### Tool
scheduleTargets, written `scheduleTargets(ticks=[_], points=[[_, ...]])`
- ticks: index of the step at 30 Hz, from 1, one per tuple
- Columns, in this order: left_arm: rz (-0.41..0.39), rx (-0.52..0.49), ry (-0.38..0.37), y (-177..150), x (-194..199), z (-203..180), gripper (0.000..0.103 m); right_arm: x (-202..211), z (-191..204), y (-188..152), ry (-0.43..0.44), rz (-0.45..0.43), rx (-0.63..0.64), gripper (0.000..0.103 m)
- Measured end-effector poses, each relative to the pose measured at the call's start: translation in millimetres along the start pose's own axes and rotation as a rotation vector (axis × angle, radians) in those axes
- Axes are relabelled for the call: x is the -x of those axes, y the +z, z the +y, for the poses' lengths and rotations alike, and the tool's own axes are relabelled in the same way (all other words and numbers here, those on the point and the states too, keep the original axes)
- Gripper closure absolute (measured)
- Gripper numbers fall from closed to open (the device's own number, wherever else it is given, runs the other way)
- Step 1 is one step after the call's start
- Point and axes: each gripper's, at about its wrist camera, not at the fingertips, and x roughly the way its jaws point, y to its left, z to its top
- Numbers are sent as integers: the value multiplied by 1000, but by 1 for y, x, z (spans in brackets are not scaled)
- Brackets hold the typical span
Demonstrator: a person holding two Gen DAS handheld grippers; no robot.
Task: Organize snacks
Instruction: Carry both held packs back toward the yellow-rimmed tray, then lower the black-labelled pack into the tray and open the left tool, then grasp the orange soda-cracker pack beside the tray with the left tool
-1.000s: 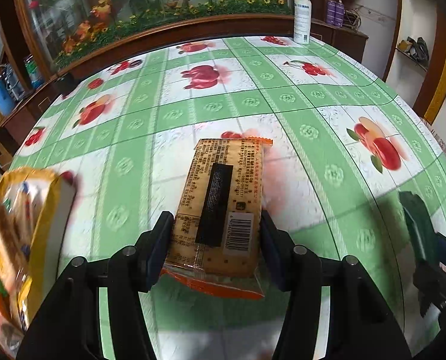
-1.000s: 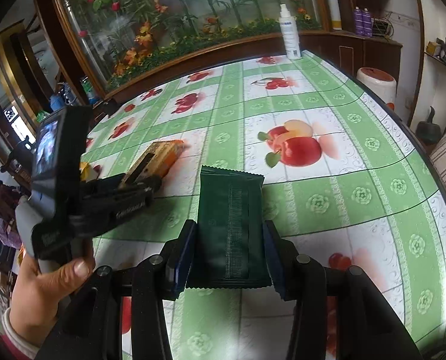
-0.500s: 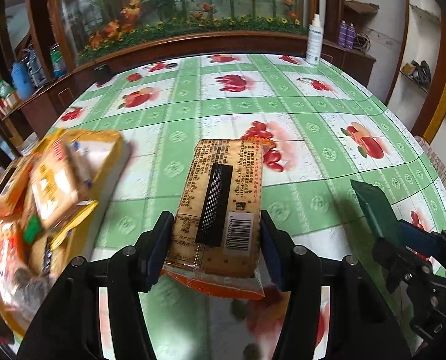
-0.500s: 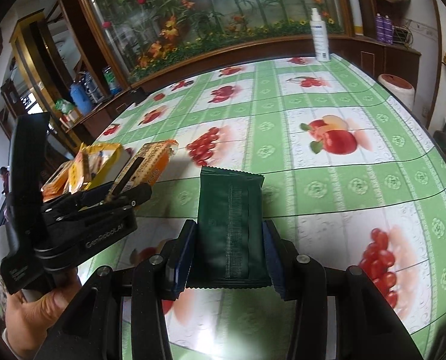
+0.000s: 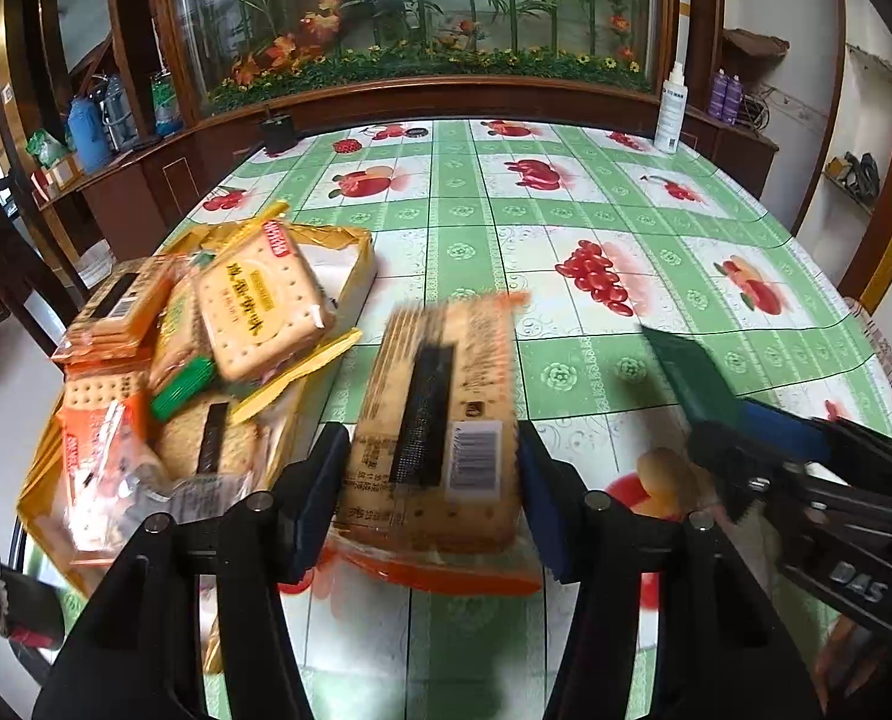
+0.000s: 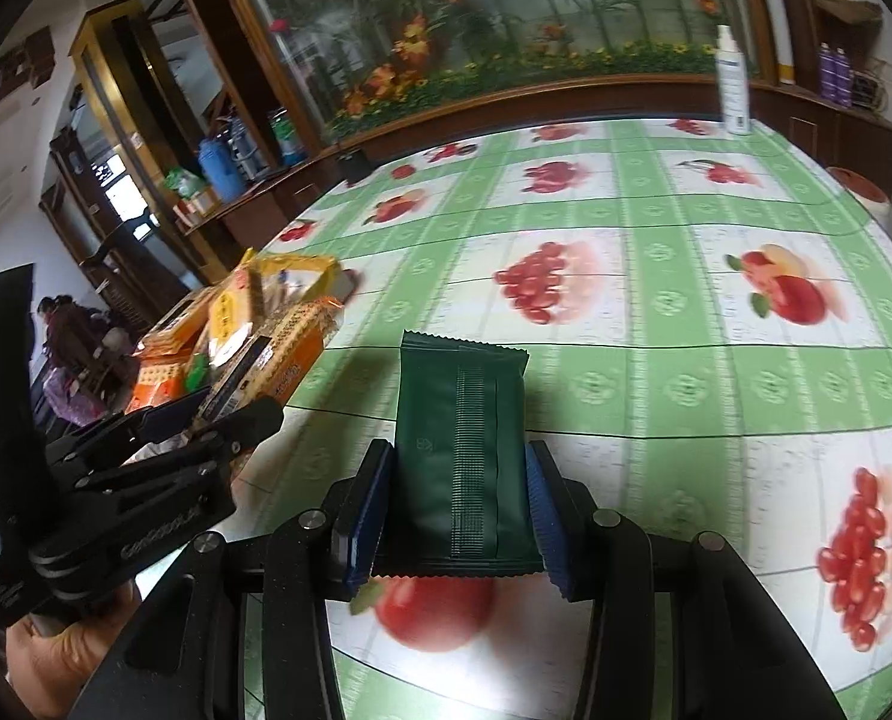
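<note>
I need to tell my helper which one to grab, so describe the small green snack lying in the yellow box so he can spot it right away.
Start at the table with the green fruit-print cloth and go to the yellow box at its left edge. In the heap of orange and tan cracker packs, the small green snack lies below the big square cracker. It is the only green, stick-shaped piece there.

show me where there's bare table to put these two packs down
Free: the tablecloth between the yellow box and the spray bottle, around the grape print. Crowded: the box at the left edge, heaped with cracker packs.
</note>
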Motion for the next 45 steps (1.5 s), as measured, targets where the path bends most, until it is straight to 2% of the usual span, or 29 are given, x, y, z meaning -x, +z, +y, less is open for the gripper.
scheduleTargets(ticks=[11,21,23,24,31,36,38,39,41,42,43,45], points=[[-34,-20,39,-1,27,1,52,-8,29,6,61,11,43,58],[-82,-39,73,5,48,-4,53,8,14,14,56,-20,17,58],[-88,-29,68,7,51,0,62,10,10,15,54,-26,8,58],[-86,-25,61,8,52,2,81,11,8,14,52,-29,3,58],[-121,-18,69,19,57,10,83,12,1,10,41,-31,-17,58],[-116,18,54,23,49,28,84,-1,5,11,29,-8,-11,58],[-91,12,49,21,43,29,84,-7,6,12,26,1,-10,58],[-81,11,41,20,41,29,82,-8,6,13,24,2,-10,58],[-54,-1,31,16,37,25,55,-10,5,13,20,3,-12,58],[-49,-12,13,13,35,21,38,-10,4,14,16,0,-16,58],[-51,-20,7,9,34,18,30,-10,1,14,11,-2,-21,58],[-36,-50,17,3,30,8,26,-7,-3,13,0,-7,-29,58]])
